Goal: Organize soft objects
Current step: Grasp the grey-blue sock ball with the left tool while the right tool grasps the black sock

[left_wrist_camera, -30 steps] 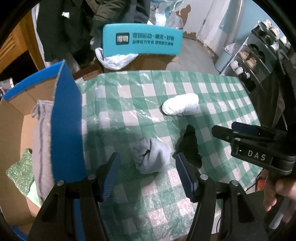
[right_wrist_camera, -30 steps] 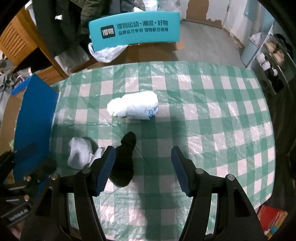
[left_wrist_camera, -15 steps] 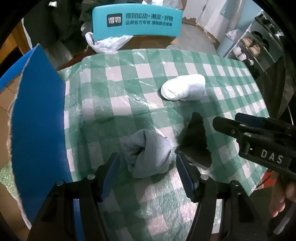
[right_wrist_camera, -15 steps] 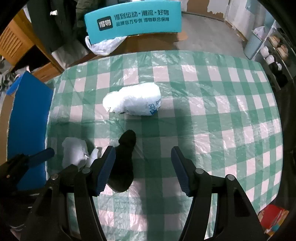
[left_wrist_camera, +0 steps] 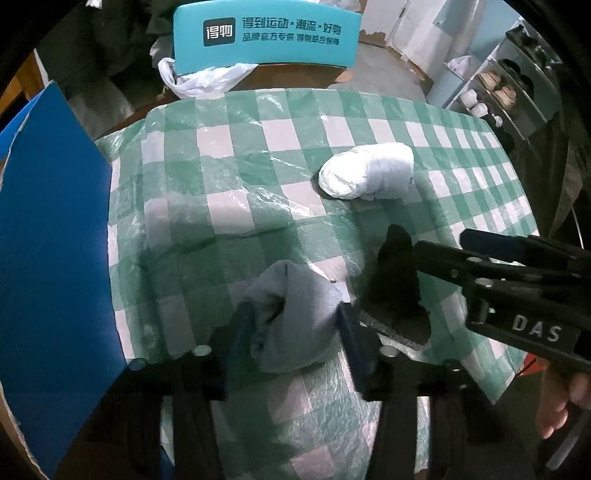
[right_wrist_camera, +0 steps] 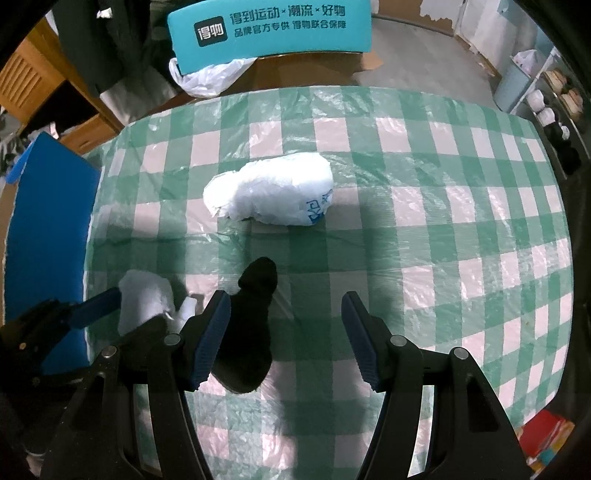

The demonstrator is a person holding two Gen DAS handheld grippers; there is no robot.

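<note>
A grey rolled sock [left_wrist_camera: 295, 314] lies on the green checked tablecloth [left_wrist_camera: 236, 177]. My left gripper [left_wrist_camera: 293, 325] has its blue-padded fingers closed against both sides of it. The sock also shows in the right wrist view [right_wrist_camera: 146, 302], pale and pinched by the left gripper's fingers [right_wrist_camera: 98, 306]. A black sock [right_wrist_camera: 251, 332] lies beside it, just inside my right gripper's left finger. My right gripper [right_wrist_camera: 286, 336] is open and holds nothing. The black sock also shows in the left wrist view [left_wrist_camera: 395, 291]. A white crumpled bundle [right_wrist_camera: 271, 194] lies farther back on the table; it also shows in the left wrist view [left_wrist_camera: 367, 171].
A blue-edged cardboard box flap [left_wrist_camera: 51, 236] stands at the table's left side. A teal chair back with white lettering [right_wrist_camera: 271, 29] is behind the table, with a white plastic bag [right_wrist_camera: 207, 77] under it. Shoe shelves [left_wrist_camera: 498, 92] stand at the right.
My left gripper has moved forward over the grey sock and its fingers have closed from wide open onto the sock. My right gripper has stayed open beside the black sock.
</note>
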